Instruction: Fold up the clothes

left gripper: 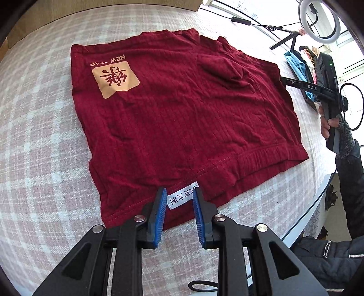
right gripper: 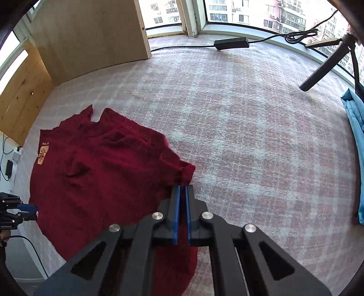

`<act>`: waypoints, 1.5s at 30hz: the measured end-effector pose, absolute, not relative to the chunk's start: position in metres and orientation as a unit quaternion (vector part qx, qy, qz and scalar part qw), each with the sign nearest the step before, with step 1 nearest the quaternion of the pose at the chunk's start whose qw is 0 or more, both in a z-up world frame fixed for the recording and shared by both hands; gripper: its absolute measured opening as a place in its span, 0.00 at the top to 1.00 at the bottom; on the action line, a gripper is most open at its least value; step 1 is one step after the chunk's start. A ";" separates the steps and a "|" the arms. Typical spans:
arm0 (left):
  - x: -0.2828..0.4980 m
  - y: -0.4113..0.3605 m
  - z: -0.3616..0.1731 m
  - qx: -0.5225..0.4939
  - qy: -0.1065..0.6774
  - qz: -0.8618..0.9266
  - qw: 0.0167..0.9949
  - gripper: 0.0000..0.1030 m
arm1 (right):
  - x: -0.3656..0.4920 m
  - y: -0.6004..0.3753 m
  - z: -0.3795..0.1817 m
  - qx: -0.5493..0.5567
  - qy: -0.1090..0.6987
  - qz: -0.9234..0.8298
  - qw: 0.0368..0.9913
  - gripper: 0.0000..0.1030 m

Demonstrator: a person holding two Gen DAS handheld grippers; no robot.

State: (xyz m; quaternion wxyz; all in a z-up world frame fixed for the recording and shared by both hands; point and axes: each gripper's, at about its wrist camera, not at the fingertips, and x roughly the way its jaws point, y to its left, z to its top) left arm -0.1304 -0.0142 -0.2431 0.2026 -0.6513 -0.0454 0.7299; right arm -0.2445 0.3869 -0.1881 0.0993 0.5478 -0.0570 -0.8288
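A dark red ribbed garment [left gripper: 182, 113] lies flat on the pink checked cover [left gripper: 41, 141], with a gold patch [left gripper: 115, 78] near its far left corner. My left gripper [left gripper: 179, 190] is open over the near hem. A white label [left gripper: 182, 195] sits between its blue pads [left gripper: 159, 209], which do not press on it. In the right wrist view the red garment [right gripper: 102, 177] spreads to the left, and my right gripper [right gripper: 182, 186] is shut on a bunched corner of it. That right gripper [left gripper: 283, 79] also shows at the garment's right edge, held by a hand.
A pile of blue clothes [right gripper: 355, 127] lies at the cover's right side. A ring light [left gripper: 320, 21] on a tripod [right gripper: 323, 70] and a black adapter [right gripper: 231, 43] with its cable stand near the window. A wooden panel [right gripper: 91, 34] rises at the far left.
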 end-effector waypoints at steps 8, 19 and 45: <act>-0.131 -0.019 -0.244 -0.653 -0.050 0.727 0.208 0.78 | -0.254 0.426 -0.204 0.580 -0.096 -0.808 0.041 0.94; -0.104 -0.066 -0.216 -0.635 -0.086 0.750 0.163 0.71 | -0.108 0.396 -0.172 0.587 -0.135 -0.795 0.072 0.61; -0.118 -0.079 -0.244 -0.651 -0.083 0.737 0.162 1.00 | -0.098 0.363 -0.205 0.613 -0.163 -0.771 0.064 0.93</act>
